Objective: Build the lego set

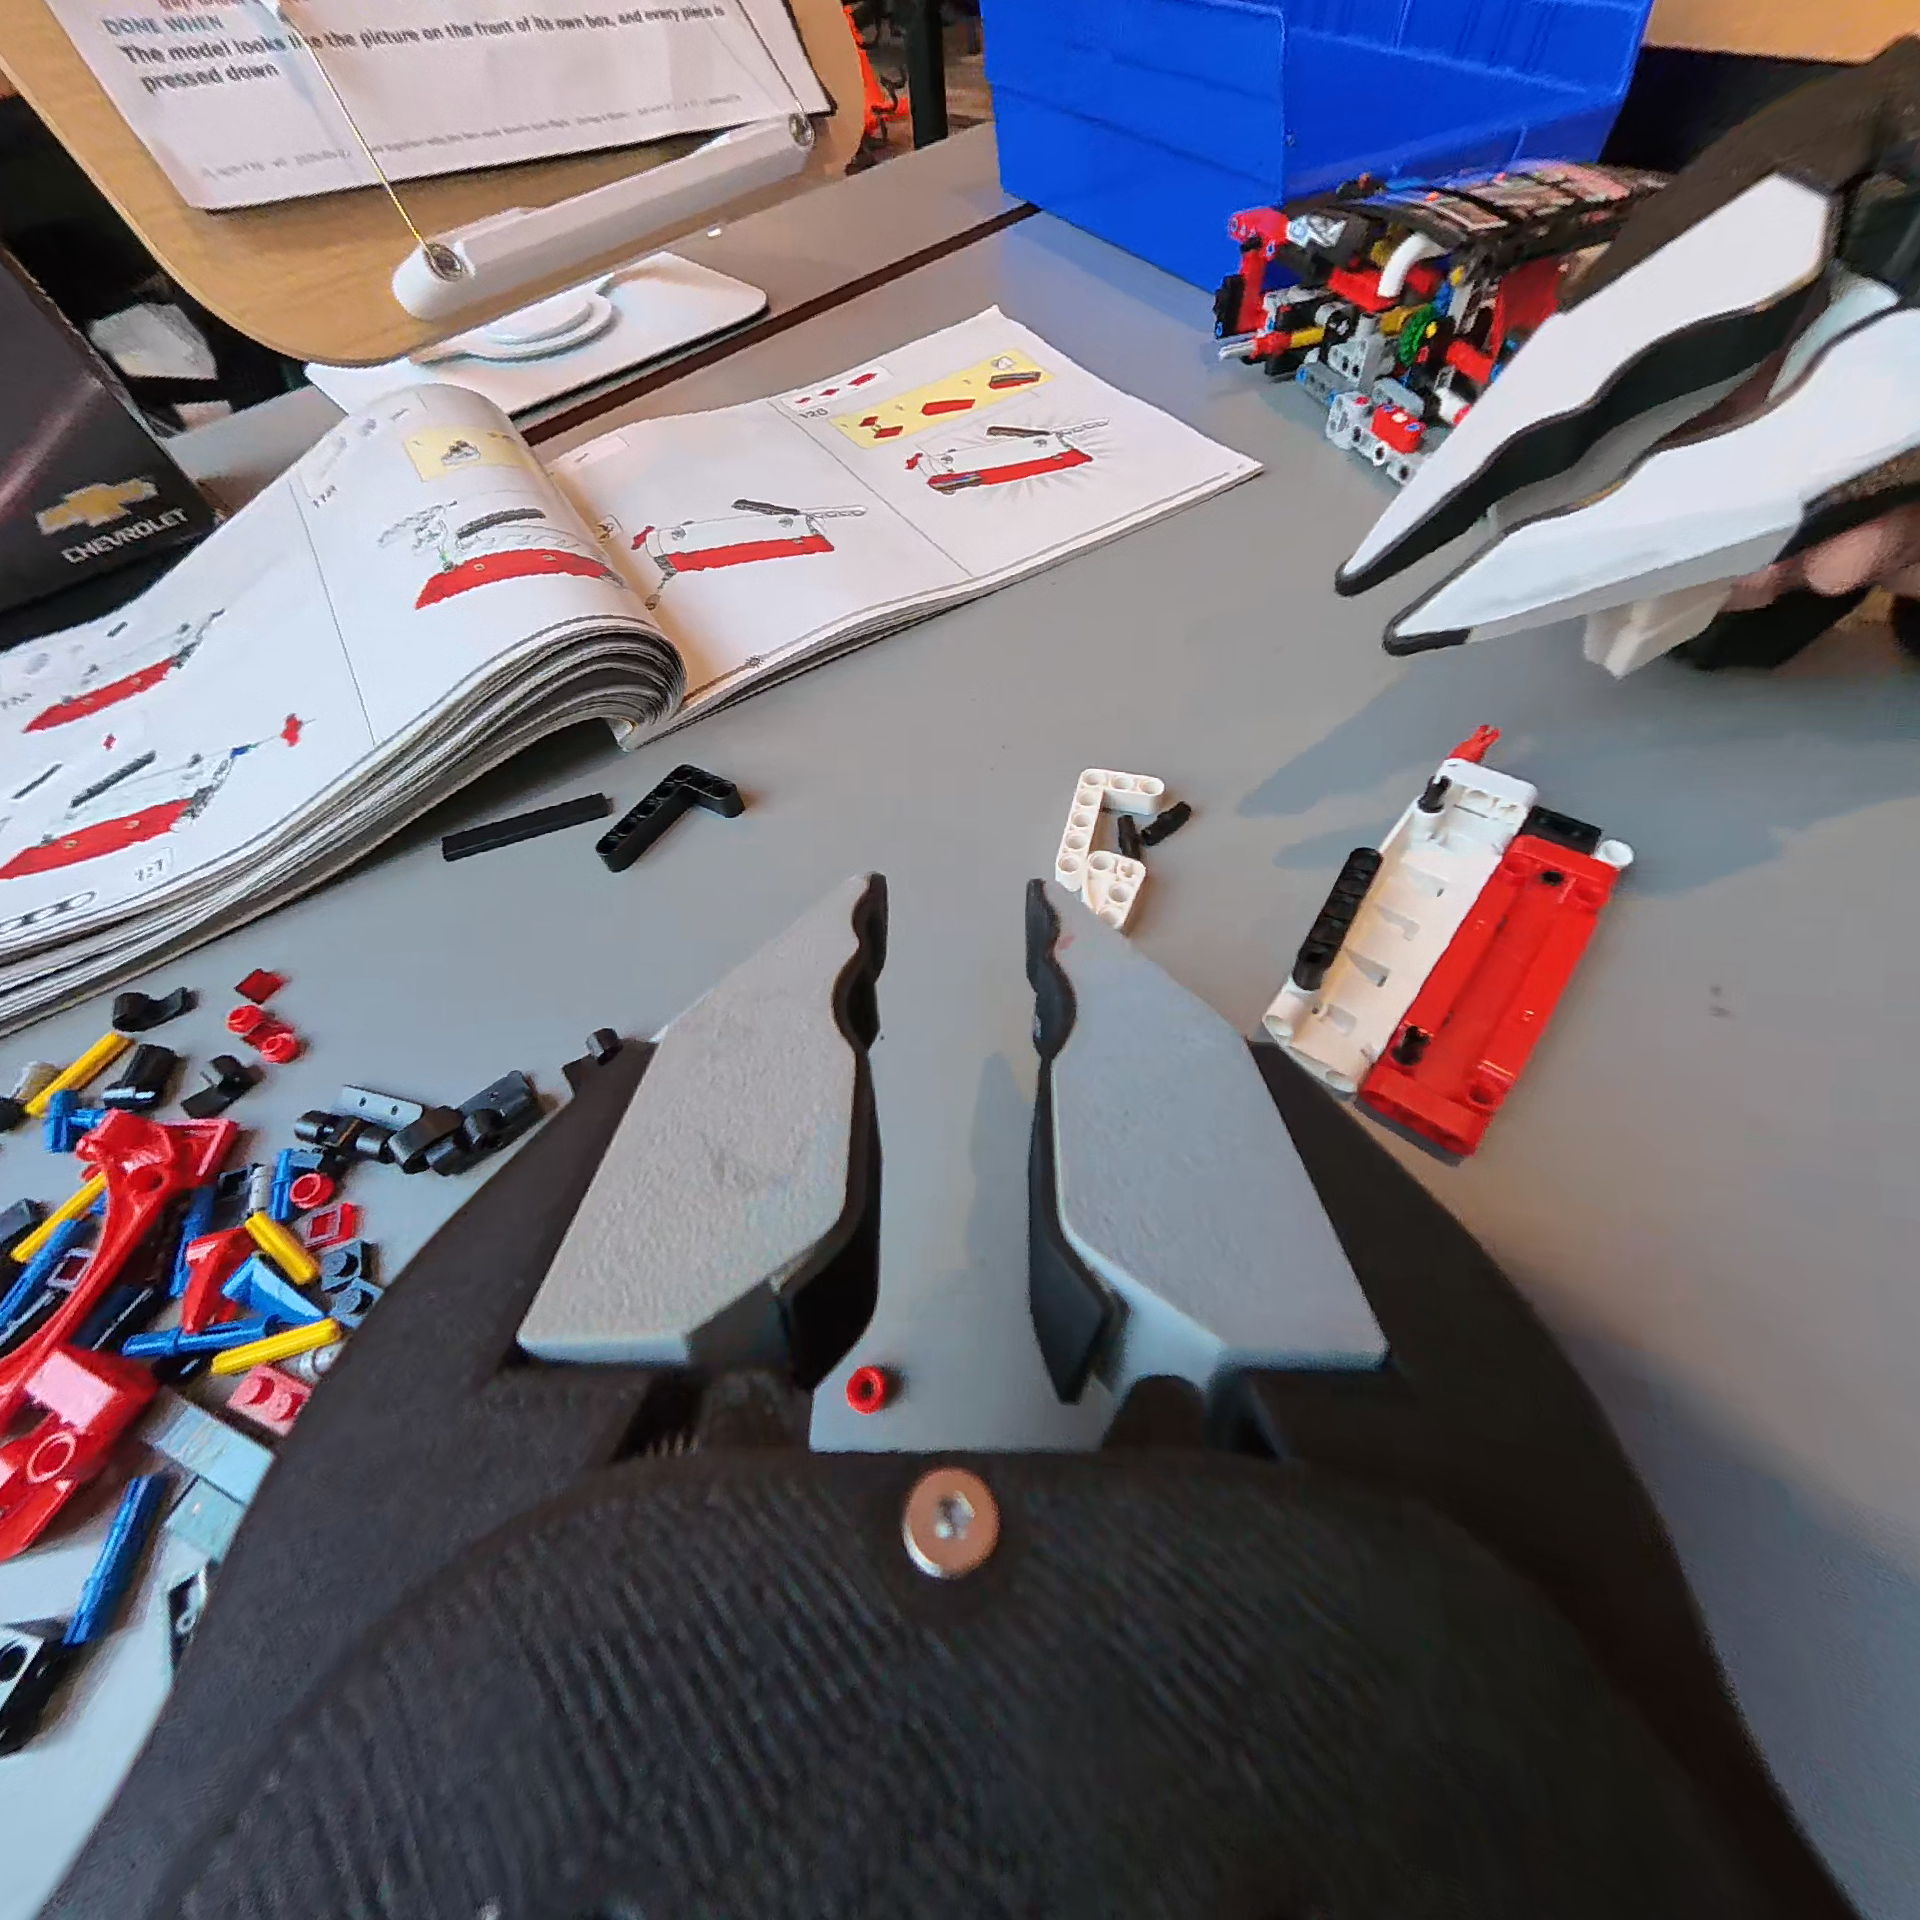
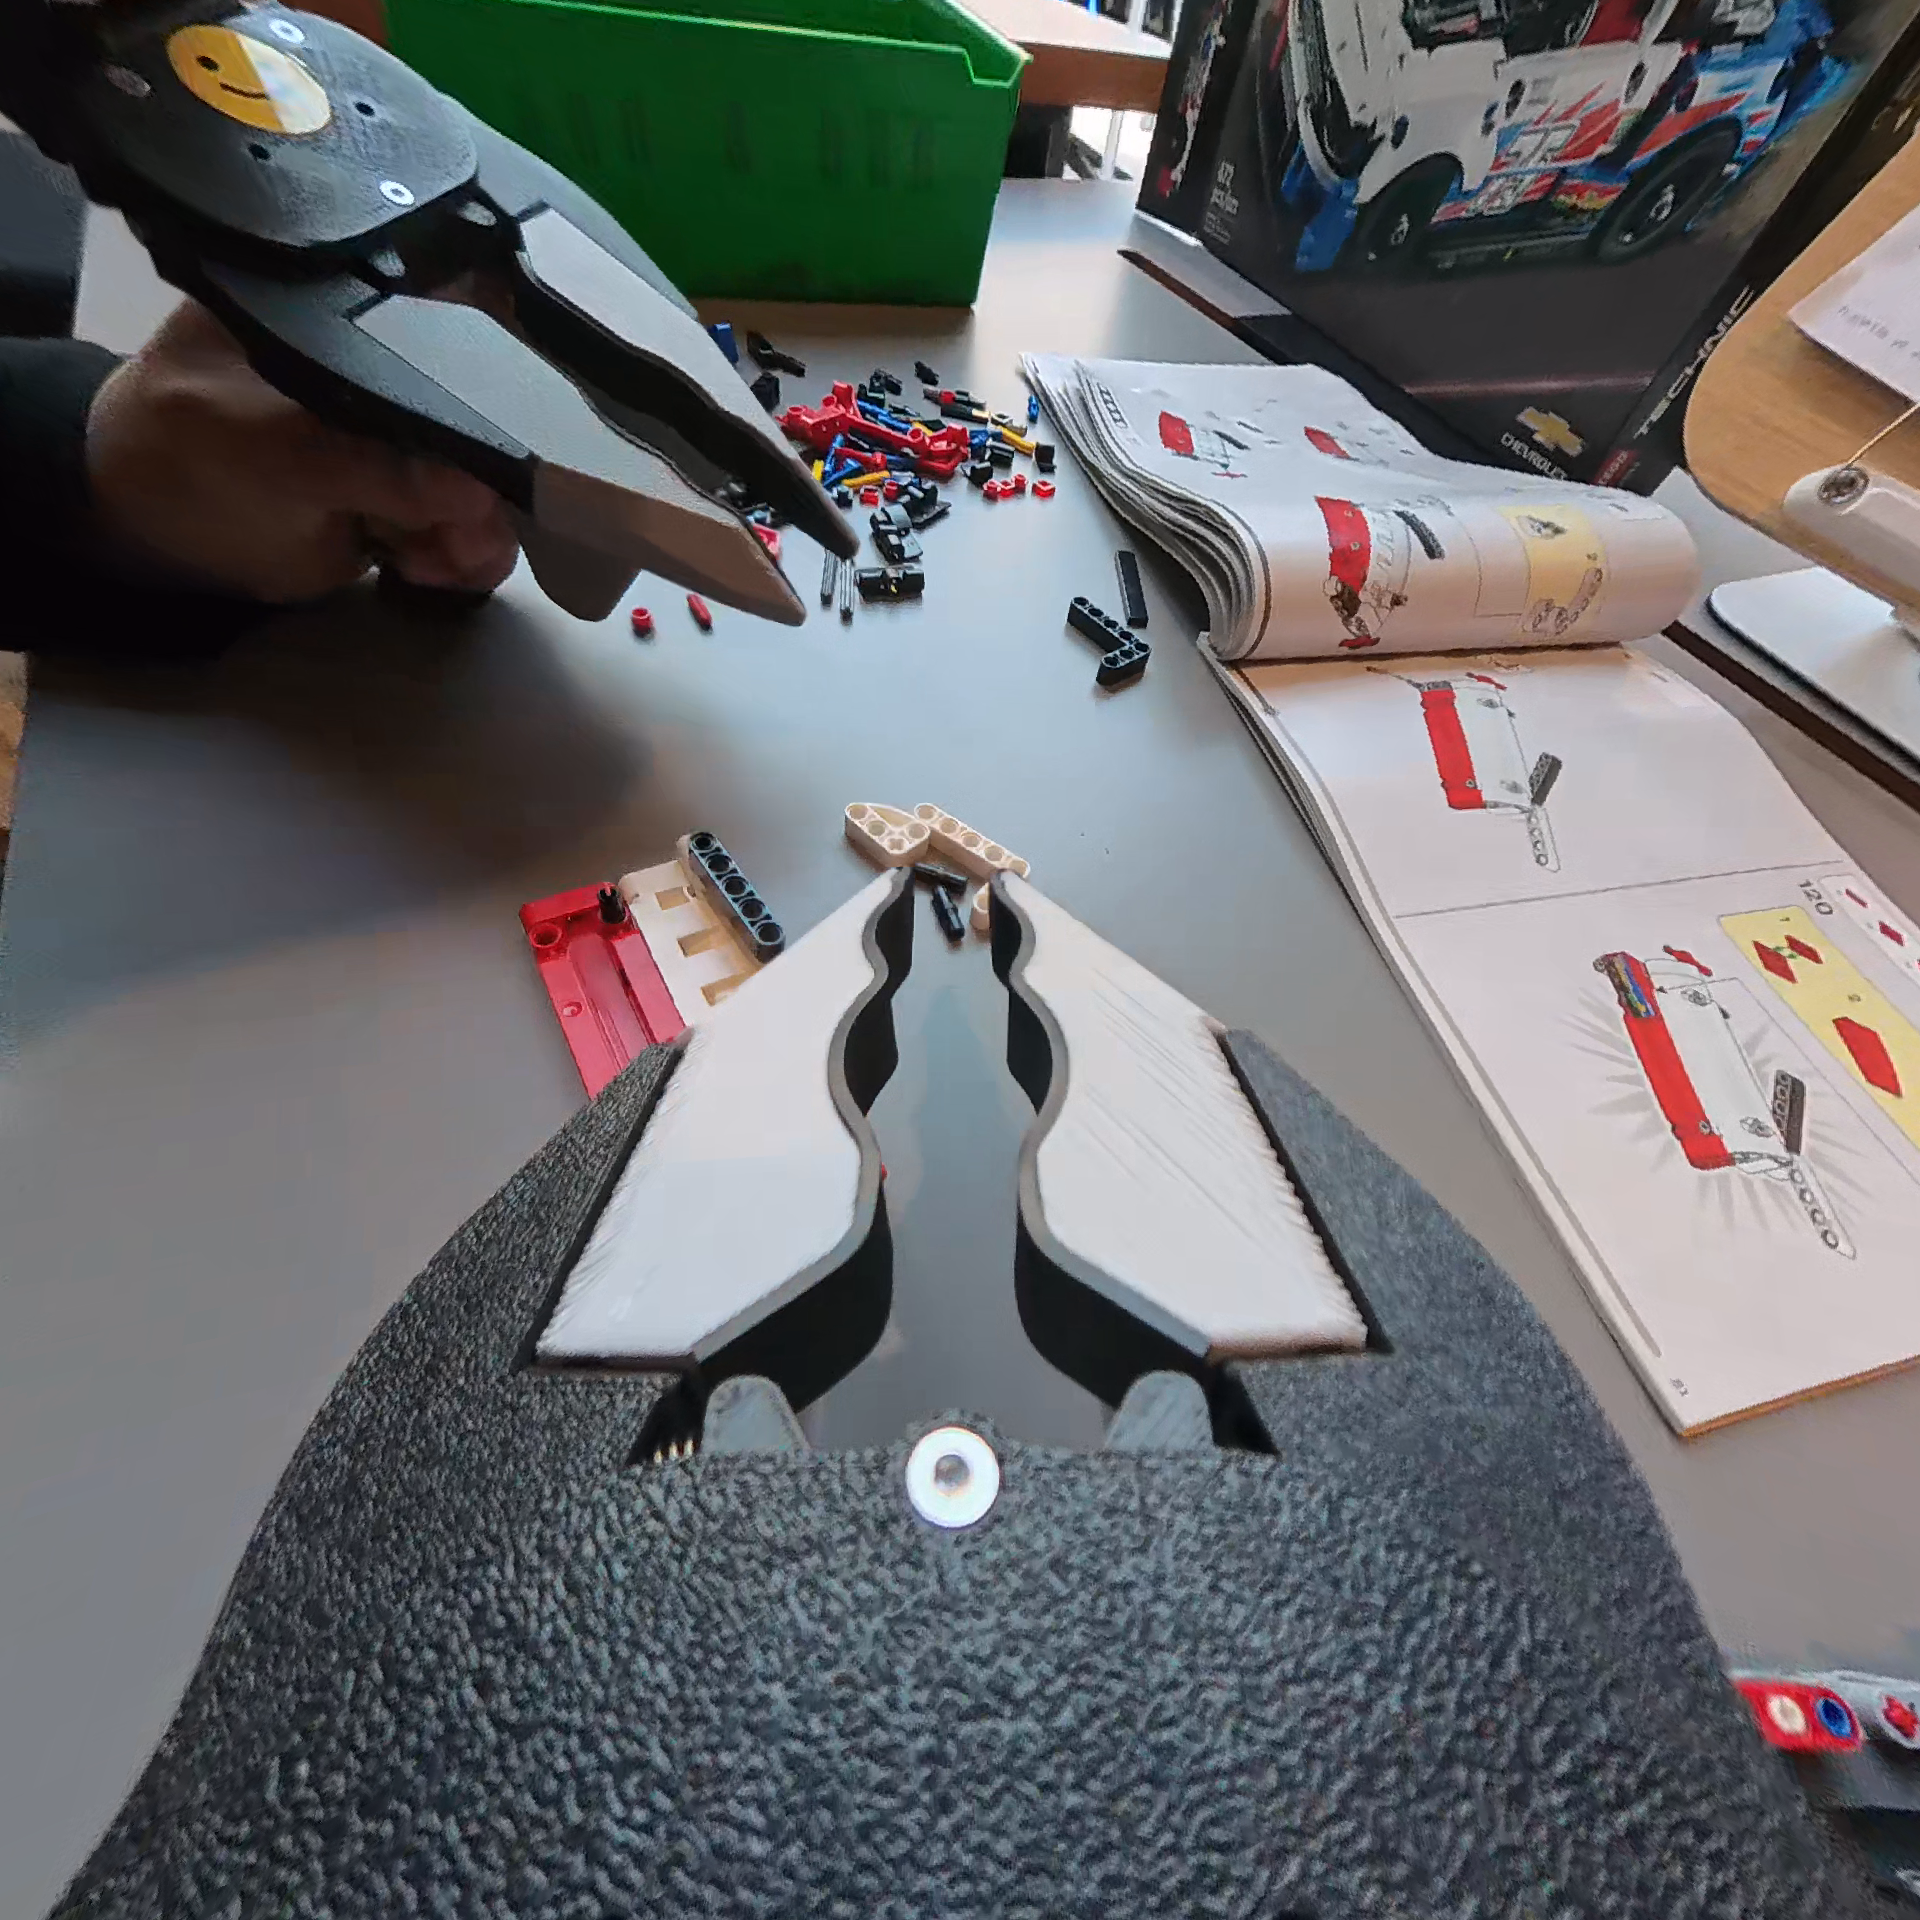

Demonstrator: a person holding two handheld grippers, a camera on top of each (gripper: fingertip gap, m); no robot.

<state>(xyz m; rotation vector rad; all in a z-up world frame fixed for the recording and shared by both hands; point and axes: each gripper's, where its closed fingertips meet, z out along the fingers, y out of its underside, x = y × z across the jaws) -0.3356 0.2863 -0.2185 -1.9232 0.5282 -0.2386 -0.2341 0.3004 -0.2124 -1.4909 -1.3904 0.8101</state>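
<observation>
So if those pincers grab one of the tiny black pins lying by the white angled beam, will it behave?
Probably tricky. The tiny black pins look round and smooth, so a nudge may roll them across the flat grey table. They seem light and stiff, unlikely to bend. Being far narrower than the right gripper, one could slip or flick away unless squeezed squarely.

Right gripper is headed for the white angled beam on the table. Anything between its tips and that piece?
Two small black pins lie just ahead of the right gripper, between its open tips and the white angled beam. Otherwise the grey table there is bare. The red-and-white panel sits off to the side.
</observation>
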